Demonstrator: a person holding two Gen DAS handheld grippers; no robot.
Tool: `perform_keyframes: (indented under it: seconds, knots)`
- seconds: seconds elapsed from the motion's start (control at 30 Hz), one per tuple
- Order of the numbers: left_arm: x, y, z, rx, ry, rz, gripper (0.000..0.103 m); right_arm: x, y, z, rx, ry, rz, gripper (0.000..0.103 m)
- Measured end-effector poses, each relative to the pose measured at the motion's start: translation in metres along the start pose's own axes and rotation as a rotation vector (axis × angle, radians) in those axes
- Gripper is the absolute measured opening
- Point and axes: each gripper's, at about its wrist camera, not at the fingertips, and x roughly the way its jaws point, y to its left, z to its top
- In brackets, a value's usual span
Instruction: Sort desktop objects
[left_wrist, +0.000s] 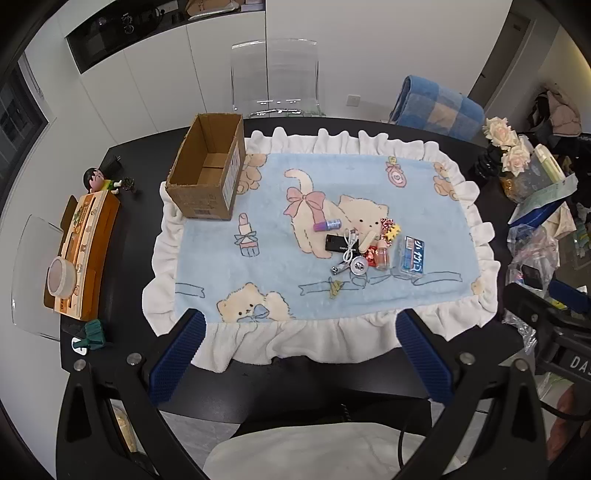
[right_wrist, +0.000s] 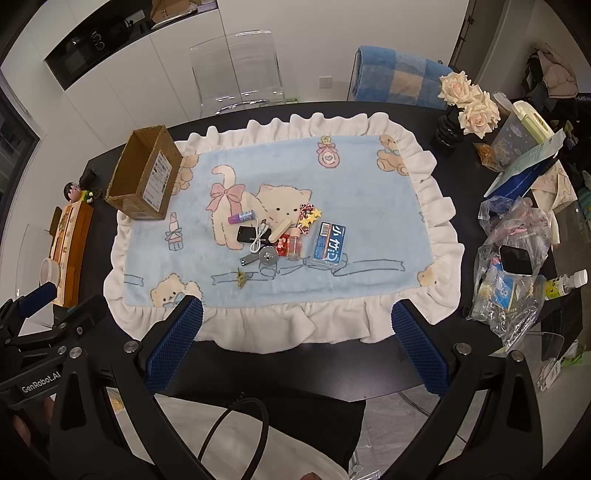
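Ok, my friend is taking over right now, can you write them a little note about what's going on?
Left gripper: open, empty, held back at the near table edge. Right gripper: the same.
Brown open-topped cardboard box: far left corner of the frilly blue cat-print cloth, looks empty.
Pile of small items: mid-cloth, including a blue-and-white pack, black rectangular gadget, purple-capped tube and metal nail clipper.
Done: nothing sorted yet. Left: everything.

The near half of the frilled blue cat-print cloth (left_wrist: 207, 258) lies bare, an open way in. A tight heap of small trinkets (right_wrist: 284, 236) crowds mid-cloth; the open brown cardboard box (left_wrist: 207, 173) blocks the far left corner, crinkled plastic bags (right_wrist: 513, 266) the right edge.
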Motion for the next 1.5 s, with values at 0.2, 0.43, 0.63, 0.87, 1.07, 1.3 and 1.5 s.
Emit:
perform_keyframes:
  seconds: [0.2,0.43,0.63,0.87,1.07,1.3,1.5]
  knots:
    - [0.006,-0.001,-0.001,0.001,0.012,0.004,0.103,0.006,-0.006,0.000,0.003,0.010,0.012,0.103]
    - [0.022,-0.003,0.001,-0.001,0.046,-0.019,0.103,0.023,-0.014,0.000,0.015,0.046,0.033,0.103]
    - [0.047,-0.014,0.010,0.007,0.078,-0.046,0.103,0.048,-0.027,0.012,0.021,0.083,0.007,0.103]
    - [0.107,-0.037,0.021,0.045,0.132,-0.060,0.103,0.109,-0.044,0.029,0.015,0.138,-0.007,0.103]
    - [0.165,-0.059,0.031,0.079,0.158,-0.080,0.103,0.164,-0.060,0.037,0.049,0.158,0.031,0.103]
    - [0.233,-0.067,0.039,0.068,0.185,-0.103,0.090,0.233,-0.073,0.039,0.053,0.213,0.013,0.103]
    - [0.267,-0.067,0.042,0.061,0.196,-0.110,0.084,0.272,-0.080,0.039,0.051,0.243,0.022,0.103]
